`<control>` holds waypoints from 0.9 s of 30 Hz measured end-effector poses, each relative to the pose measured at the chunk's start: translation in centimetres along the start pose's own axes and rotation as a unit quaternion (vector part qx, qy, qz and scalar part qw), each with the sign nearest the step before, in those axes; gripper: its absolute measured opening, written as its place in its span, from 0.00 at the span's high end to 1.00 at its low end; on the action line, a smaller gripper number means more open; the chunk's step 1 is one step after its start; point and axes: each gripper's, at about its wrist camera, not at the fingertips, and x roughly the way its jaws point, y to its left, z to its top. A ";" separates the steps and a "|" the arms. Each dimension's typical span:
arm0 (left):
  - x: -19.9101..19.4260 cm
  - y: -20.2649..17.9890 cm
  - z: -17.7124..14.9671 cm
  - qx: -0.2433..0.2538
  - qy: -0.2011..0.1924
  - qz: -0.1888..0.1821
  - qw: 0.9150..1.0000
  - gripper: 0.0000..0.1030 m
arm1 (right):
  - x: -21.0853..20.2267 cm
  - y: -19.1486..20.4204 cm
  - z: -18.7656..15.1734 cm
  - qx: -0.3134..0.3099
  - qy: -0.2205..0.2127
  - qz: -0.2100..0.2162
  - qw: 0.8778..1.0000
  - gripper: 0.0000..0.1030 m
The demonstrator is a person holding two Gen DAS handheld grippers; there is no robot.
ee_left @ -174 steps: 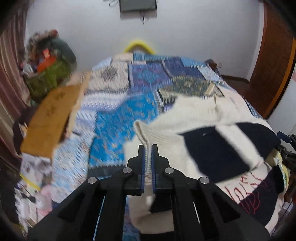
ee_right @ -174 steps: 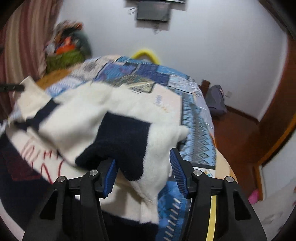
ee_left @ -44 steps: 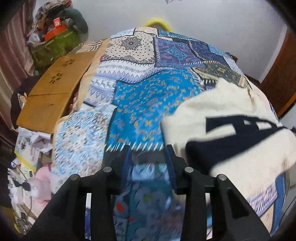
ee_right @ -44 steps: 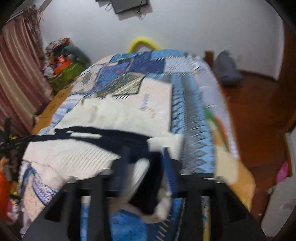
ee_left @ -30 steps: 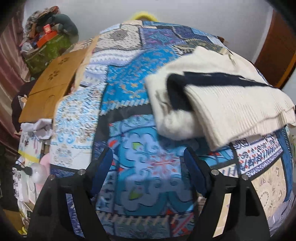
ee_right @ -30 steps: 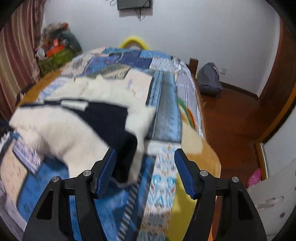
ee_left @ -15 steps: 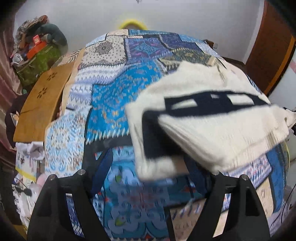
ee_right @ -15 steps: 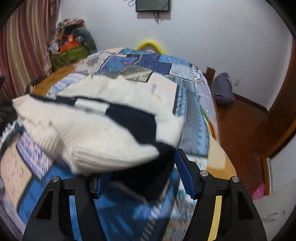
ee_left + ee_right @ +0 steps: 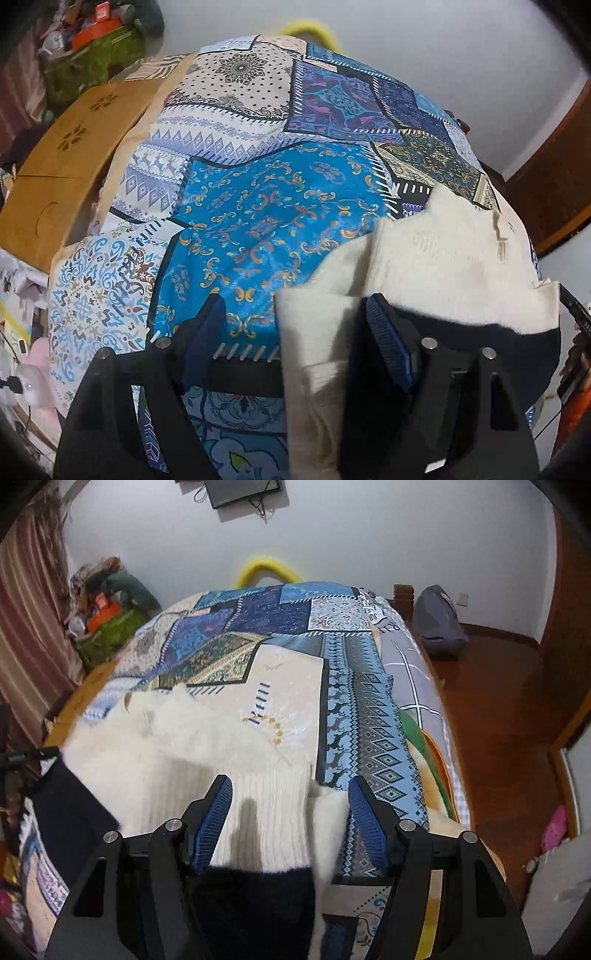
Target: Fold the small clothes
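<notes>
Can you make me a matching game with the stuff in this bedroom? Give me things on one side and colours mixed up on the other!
Things:
1. sweater
2. hoop behind the bed
3. bedspread
4. gripper pads

Colours:
A. yellow
B. blue patchwork
C. cream and navy
D. plain blue

Pairs: 1-C, 2-A, 3-B, 4-D
</notes>
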 end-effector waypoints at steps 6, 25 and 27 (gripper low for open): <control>0.4 -0.7 -0.2 0.029 0.011 -0.022 0.999 0.24 | -0.6 -0.3 -0.7 -0.001 0.007 0.018 1.000 0.40; 4.3 -6.7 3.2 0.080 0.060 -0.054 0.994 0.91 | 0.7 0.9 -0.4 -0.034 0.022 0.013 0.999 0.94; 2.9 -6.8 3.0 0.085 0.034 -0.037 0.995 0.92 | 0.1 1.2 -0.1 -0.038 0.013 0.018 0.999 0.94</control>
